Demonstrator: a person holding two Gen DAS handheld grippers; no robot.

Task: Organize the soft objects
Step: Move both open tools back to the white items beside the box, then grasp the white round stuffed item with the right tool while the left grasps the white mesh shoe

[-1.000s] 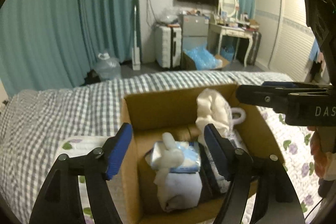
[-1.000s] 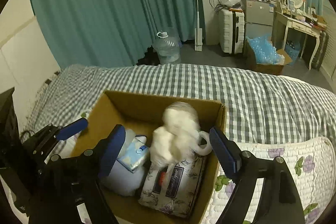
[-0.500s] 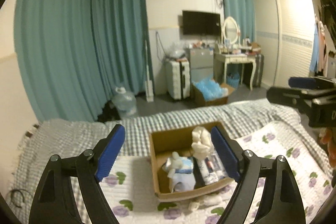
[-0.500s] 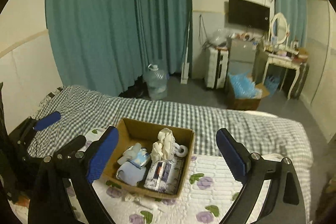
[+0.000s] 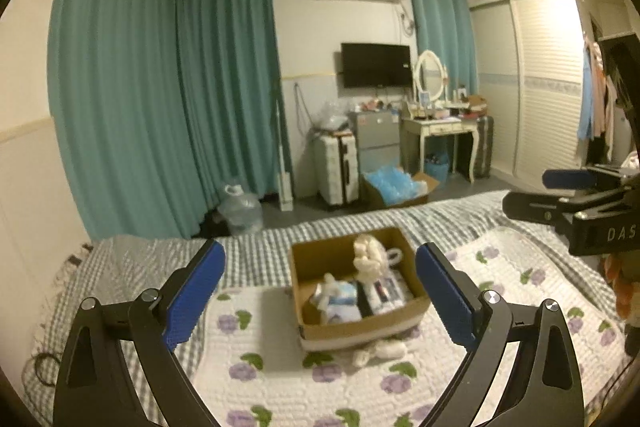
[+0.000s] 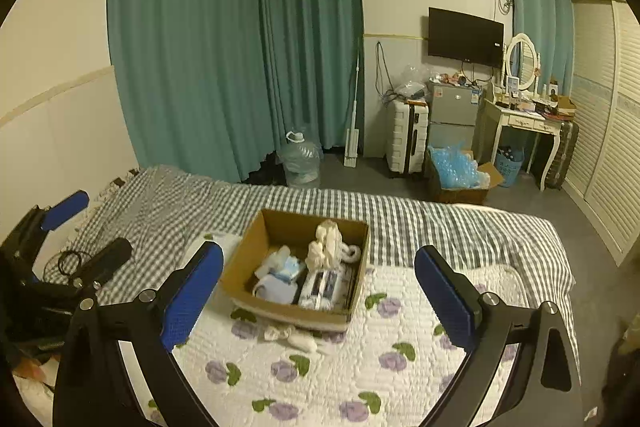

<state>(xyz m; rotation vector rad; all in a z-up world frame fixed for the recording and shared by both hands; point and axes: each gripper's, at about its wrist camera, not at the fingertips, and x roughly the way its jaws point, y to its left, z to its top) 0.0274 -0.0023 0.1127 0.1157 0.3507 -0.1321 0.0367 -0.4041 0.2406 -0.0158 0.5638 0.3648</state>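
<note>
so the open brown cardboard box [image 5: 362,325] sits on the bed, on the white quilt with purple flowers [image 5: 288,391], and it's pretty full. there's a cream fluffy plush thing [image 5: 368,253] sticking up at the far side, a light blue and white soft bundle [image 5: 336,301] on the left half, and a printed tissue-style pack [image 5: 386,293] on the right half, with a dark gap between them. a couple of small white soft bits [image 5: 380,349] lie on the quilt right in front of the box, just touching its near wall as far as i can tell

left gripper [image 5: 320,291] is spread wide with nothing between its blue pads [image 5: 196,293], held well back from the box. right gripper [image 6: 318,293] same deal, wide and carrying nothing, also well back

under the quilt is a grey and white checked sheet [image 6: 420,219]. past the bed: teal curtains [image 6: 240,47], a clear water jug [image 6: 300,159] on the floor, a white suitcase [image 6: 406,137], a wall TV [image 6: 466,37]
</note>
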